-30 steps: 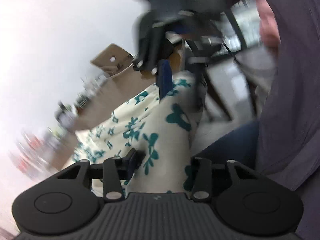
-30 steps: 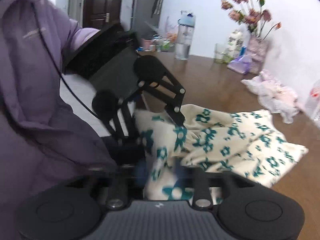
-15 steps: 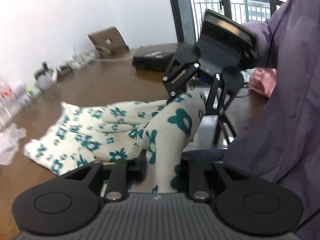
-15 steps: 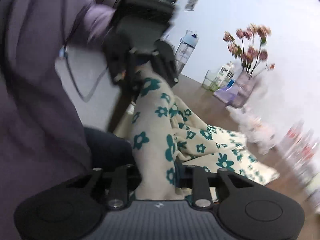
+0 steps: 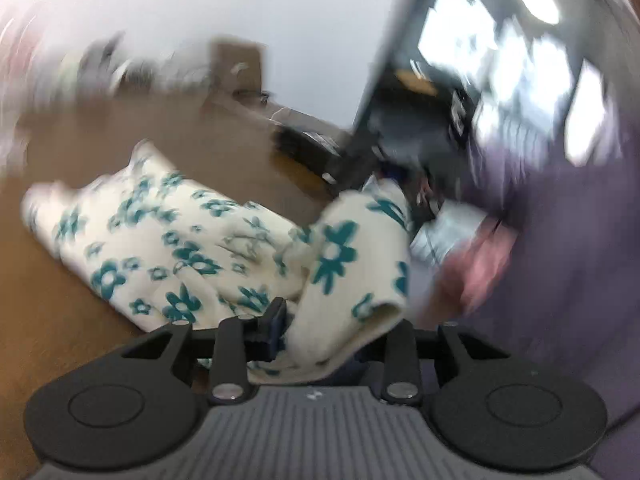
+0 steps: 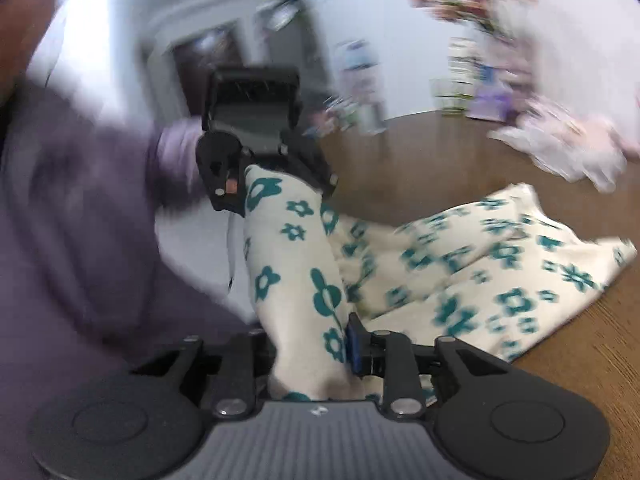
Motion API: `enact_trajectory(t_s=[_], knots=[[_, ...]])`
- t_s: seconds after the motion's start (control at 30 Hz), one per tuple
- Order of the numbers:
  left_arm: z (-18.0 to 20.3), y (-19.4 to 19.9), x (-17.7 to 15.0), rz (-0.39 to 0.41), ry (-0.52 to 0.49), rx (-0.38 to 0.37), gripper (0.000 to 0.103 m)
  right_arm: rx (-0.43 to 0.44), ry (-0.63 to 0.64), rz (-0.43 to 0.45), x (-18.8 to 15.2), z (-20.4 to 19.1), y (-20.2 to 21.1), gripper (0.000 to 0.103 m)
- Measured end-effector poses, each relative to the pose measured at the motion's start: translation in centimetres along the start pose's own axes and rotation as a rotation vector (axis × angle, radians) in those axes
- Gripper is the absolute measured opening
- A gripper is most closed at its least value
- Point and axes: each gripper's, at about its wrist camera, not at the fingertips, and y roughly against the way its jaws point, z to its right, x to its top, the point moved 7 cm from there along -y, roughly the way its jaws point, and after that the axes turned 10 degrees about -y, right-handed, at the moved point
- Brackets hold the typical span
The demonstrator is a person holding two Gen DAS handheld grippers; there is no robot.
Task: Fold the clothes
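A cream garment with teal flowers lies bunched on the brown table. One edge of it rises as a stretched band between my two grippers. My left gripper is shut on one end of that band. In the right wrist view the same garment spreads to the right. My right gripper holds the other end, its blue pad pressed on the cloth while its jaws are opening slightly. The left gripper shows there too, clamped on the band's far end.
A person in a purple jacket stands close on the near side. At the far side of the table stand a vase of flowers, a bottle and white bags. A cardboard box is blurred at the back.
The right jaws, wide a second ago, have come down on the garment's edge. Both grippers have swung and rolled, and the band of cloth now stretches between them above the table.
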Motion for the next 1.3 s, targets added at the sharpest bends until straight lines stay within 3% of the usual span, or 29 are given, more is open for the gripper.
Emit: enact_trajectory(t_s=[0.07,0.1,0.13,0.2,0.27,0.37,0.4,0.5,0.57,0.63,0.77,0.9,1.0,1.03,1.1,1.17,1.27,1.3], knots=[[-3.7,0.1,0.4,0.058,0.188,0.010,0.039,-0.050,-0.149,0.113,2.0,2.9,0.7,0.050],[-5.5,0.2,0.6,0.088,0.281,0.015,0.039,-0.081,-0.231,0.170,2.7,4.4,1.0,0.066],[-6.5,0.1,0.3,0.128,0.355,0.010,0.038,-0.094,-0.312,0.216,2.9,5.7,1.2,0.072],[-8.1,-0.3,-0.4,0.206,0.474,0.015,0.031,-0.102,-0.458,0.298,2.9,8.2,1.5,0.069],[-8.8,-0.6,-1.2,0.251,0.564,0.053,0.018,-0.133,-0.575,0.379,2.4,9.9,1.9,0.055],[-8.6,0.1,-2.0,0.317,0.598,0.089,0.017,-0.134,-0.696,0.453,1.1,11.2,2.9,0.055],[-8.4,0.4,-2.2,0.344,0.608,0.091,0.017,-0.126,-0.697,0.459,0.4,10.9,3.4,0.058],[-7.5,1.5,-3.3,0.413,0.636,0.110,0.016,-0.095,-0.681,0.503,-1.0,9.5,3.9,0.080],[-7.0,1.7,-3.2,0.464,0.638,0.095,0.015,-0.112,-0.671,0.549,-1.4,8.8,3.3,0.074],[-6.9,1.9,-3.2,0.505,0.641,0.091,0.014,-0.119,-0.656,0.587,-1.5,8.1,2.6,0.009],[-6.7,2.4,-3.2,0.507,0.653,0.193,0.013,-0.195,-0.618,0.643,1.3,8.3,1.9,0.009],[-7.1,2.1,-3.4,0.454,0.666,0.348,0.013,-0.372,-0.672,0.476,2.4,11.2,-1.5,0.009],[-6.8,1.6,-3.7,0.396,0.663,0.421,0.014,-0.413,-0.665,0.472,1.8,11.1,-2.2,0.012],[-6.6,1.4,-3.7,0.384,0.651,0.445,0.016,-0.426,-0.668,0.485,1.8,10.9,-1.9,0.017],[-6.3,2.1,-3.7,0.388,0.629,0.504,0.031,-0.480,-0.652,0.513,1.8,10.0,-1.0,0.026],[-4.5,4.3,-2.2,0.436,0.492,0.623,0.035,-0.560,-0.535,0.559,2.5,7.5,0.2,0.026],[0.0,4.2,0.6,0.388,0.192,0.745,0.033,-0.609,-0.329,0.599,3.9,3.7,0.0,0.026],[0.9,3.1,0.9,0.356,0.148,0.749,0.032,-0.606,-0.275,0.593,4.5,2.7,-0.8,0.026]])
